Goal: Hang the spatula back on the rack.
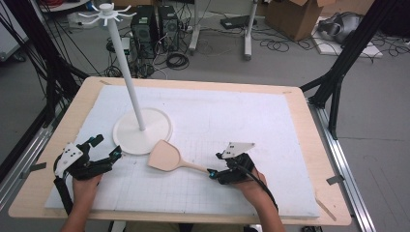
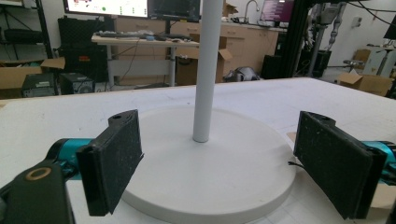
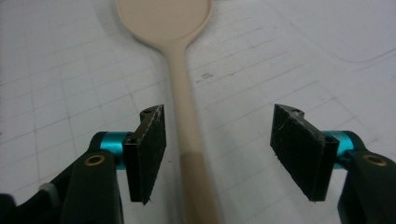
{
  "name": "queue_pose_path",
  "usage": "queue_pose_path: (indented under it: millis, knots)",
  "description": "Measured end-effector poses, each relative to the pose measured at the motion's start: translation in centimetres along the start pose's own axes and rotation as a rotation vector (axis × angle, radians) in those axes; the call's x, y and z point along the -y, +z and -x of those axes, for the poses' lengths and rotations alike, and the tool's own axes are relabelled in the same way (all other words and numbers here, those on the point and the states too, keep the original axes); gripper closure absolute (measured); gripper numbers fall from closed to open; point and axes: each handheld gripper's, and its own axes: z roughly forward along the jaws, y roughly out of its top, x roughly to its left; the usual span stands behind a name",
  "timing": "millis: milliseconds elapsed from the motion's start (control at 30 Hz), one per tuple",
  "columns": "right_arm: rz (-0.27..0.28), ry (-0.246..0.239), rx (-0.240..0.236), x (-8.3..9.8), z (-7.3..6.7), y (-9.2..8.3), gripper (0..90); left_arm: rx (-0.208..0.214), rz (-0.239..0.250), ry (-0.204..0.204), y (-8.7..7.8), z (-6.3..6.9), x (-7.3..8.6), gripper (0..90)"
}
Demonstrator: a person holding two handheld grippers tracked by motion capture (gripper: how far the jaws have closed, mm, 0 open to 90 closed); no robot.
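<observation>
Right hand [image 1: 251, 186]: at the near edge of the worktop, right of centre, wrapped around its tool.
Right tool [image 1: 211, 173]: low over the white mat, pointing left along the spatula's handle. In the right gripper view [image 3: 217, 154] its jaws stand apart on either side of the handle; the left pad is just beside the handle, the right pad stands clear of it. No pad presses on the handle, so nothing is gripped.
Left hand [image 1: 86, 186]: at the near left of the worktop, holding its tool.
Left tool [image 1: 107, 147]: pointing right and away, toward the rack's base. In the left gripper view [image 2: 219, 163] its jaws are spread wide with nothing between the pads; the base disc lies ahead of them.
Spatula [image 1: 167, 157]: pale beige, lying flat on the mat near the middle of the worktop. Its broad blade points left and far, just beside the near edge of the rack's base; whether they touch I cannot tell. Its thin handle [image 3: 187, 121] runs right and near, into the right tool.
Mat [image 1: 270, 125]: white, faintly gridded, covering most of the worktop.
Rack base [image 1: 154, 125]: a white round disc left of centre, beyond the spatula.
Rack pole [image 1: 126, 72]: white, rising from the disc, with a ring of hooks [image 1: 107, 12] at the top.
Worktop [image 1: 314, 145]: light wood showing around the mat.
Beyond: grey floor with cables, computer towers and cardboard boxes.
</observation>
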Motion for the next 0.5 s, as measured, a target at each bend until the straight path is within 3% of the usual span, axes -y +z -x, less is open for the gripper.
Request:
queue_pose_path:
  millis: [133, 267, 500]
  knots:
    - [-0.055, -0.028, -0.052, 0.0, -0.4, 1.0, 41.7, 0.000, -0.001, 0.000, 0.0, 0.0, 0.0, 15.6]
    - [-0.106, -0.059, -0.071, 0.1, -0.4, 1.5, 48.3, 0.000, -0.001, 0.001, 0.0, 0.0, 0.0, 15.6]
    - [-0.134, -0.073, -0.103, 0.2, -0.2, 2.0, 57.7, 0.002, -0.002, 0.000, 0.0, 0.0, 0.0, 15.6]
